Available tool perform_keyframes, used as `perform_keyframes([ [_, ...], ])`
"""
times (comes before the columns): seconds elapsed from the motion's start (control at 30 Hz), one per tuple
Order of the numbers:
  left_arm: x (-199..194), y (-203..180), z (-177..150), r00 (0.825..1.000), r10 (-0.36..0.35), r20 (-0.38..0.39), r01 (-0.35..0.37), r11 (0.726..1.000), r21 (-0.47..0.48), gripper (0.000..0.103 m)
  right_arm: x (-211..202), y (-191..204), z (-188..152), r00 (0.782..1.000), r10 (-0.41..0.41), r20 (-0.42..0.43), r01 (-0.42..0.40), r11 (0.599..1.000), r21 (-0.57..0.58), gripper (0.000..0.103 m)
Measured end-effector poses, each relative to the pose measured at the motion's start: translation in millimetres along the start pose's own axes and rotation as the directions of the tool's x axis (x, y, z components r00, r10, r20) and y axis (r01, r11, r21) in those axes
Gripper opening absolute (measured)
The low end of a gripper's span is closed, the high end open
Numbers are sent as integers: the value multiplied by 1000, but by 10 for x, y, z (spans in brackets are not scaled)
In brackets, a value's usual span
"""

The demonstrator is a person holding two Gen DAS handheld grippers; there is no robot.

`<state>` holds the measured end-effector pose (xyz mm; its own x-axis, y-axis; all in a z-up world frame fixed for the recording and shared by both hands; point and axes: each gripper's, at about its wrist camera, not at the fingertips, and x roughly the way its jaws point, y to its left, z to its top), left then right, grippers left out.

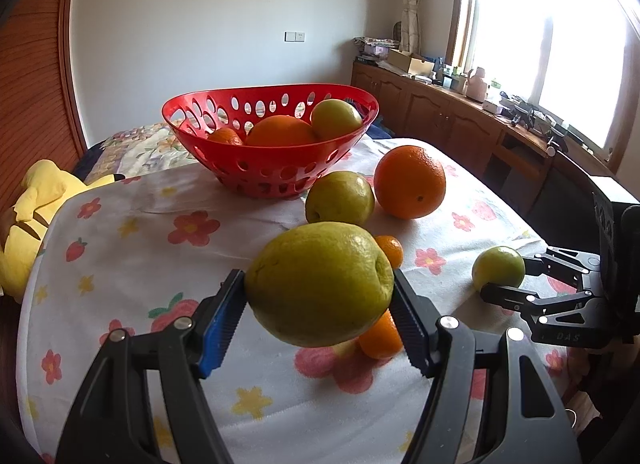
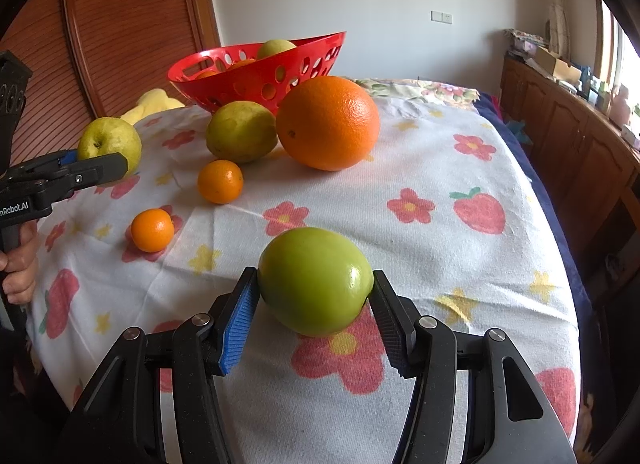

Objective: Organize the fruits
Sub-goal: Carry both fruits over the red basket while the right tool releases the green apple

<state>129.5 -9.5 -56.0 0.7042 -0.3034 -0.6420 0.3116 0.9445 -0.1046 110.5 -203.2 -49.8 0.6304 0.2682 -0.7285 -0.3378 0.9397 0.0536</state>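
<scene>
While both hands point their tools downward over the table (image 2: 500, 276), the left tongs (image 1: 320, 288) are clamped on a yellow-green pear (image 1: 320, 284), held clear above the floral cloth (image 1: 132, 248). The right tongs (image 2: 316, 284) are clamped on a green apple (image 2: 314, 280) that rests on the cloth at the near edge. In the right wrist view, a hand (image 2: 18, 268) grips the left tool's handle at far left.

Loose fruit on the table: one large orange (image 2: 328, 122), one further yellow-green pear (image 2: 241, 130) touching it, and two small mandarins (image 2: 220, 181) (image 2: 152, 230). A red perforated basket (image 1: 276, 168) stands at the far side, with three fruits visible inside: one pear, one orange, one mandarin. The held pear hangs near of the basket, well apart from it; the apple lies to the right.
</scene>
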Motion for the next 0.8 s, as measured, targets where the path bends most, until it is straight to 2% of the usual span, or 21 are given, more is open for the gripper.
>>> perform_keyframes([
  [0.23, -57, 15, 45, 1000, 3, 17, -3, 1000, 13, 69, -29, 38, 24, 1000, 2, 9, -2, 1000, -21, 57],
  [0.4, -91, 70, 144, 999, 3, 40, -3, 1000, 7, 69, -80, 33, 201, 999, 31, 45, -29, 999, -27, 57],
  [0.6, -80, 161, 398, 997, 18, 71, -19, 1000, 13, 69, -143, 8, 679, 991, 75, 109, -69, 996, -63, 57],
  [0.8, -41, 345, 651, 994, 53, 93, -54, 998, 9, 69, -103, -9, 1192, 984, 84, 157, -65, 990, -125, 57],
])
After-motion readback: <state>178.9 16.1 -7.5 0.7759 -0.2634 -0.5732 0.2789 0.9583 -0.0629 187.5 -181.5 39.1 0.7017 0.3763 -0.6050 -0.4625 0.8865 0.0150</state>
